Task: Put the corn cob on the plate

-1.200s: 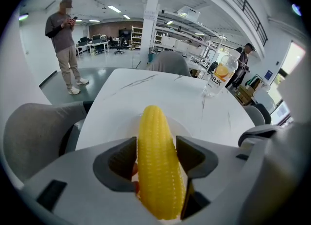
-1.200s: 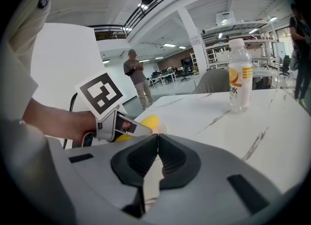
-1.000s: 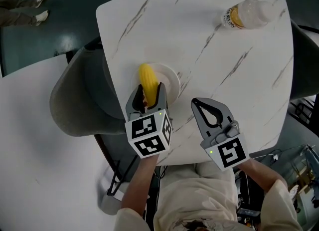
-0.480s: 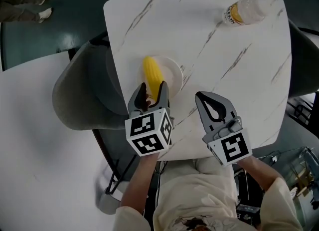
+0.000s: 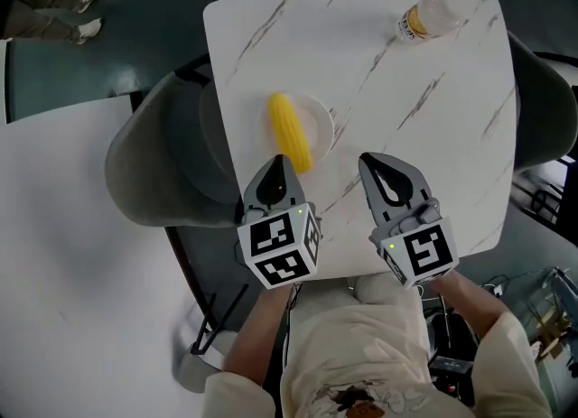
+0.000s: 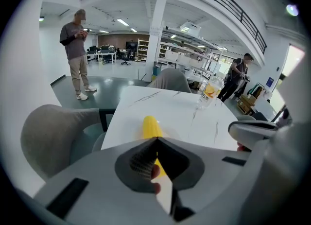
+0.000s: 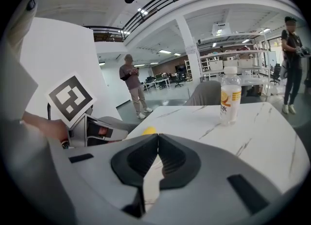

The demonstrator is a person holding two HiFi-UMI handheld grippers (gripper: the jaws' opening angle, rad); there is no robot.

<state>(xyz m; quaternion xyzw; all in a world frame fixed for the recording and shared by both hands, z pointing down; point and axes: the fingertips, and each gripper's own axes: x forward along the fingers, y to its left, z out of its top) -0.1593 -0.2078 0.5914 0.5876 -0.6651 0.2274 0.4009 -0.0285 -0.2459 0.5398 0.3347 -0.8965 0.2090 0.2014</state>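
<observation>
A yellow corn cob (image 5: 290, 132) lies across a small white plate (image 5: 320, 124) on the marble table (image 5: 406, 91). My left gripper (image 5: 279, 162) hovers just short of the cob's near end; its jaws have just been closing and now stand shut with nothing between them. In the left gripper view the corn cob (image 6: 150, 126) shows beyond the shut left gripper (image 6: 156, 139). My right gripper (image 5: 364, 160) is shut and empty, to the right of the plate. The right gripper view shows the right gripper (image 7: 158, 135) with its jaw tips together and a bit of the corn cob (image 7: 148, 130) behind them.
A bottle of orange drink (image 5: 432, 13) stands at the table's far right corner. A grey chair (image 5: 153, 172) sits at the table's left side, with a white table (image 5: 81, 254) beyond it. People stand far off in the hall.
The left gripper let go of the corn cob, drew back from it and shut empty. The cob stays on the plate. Both grippers rose slightly.
</observation>
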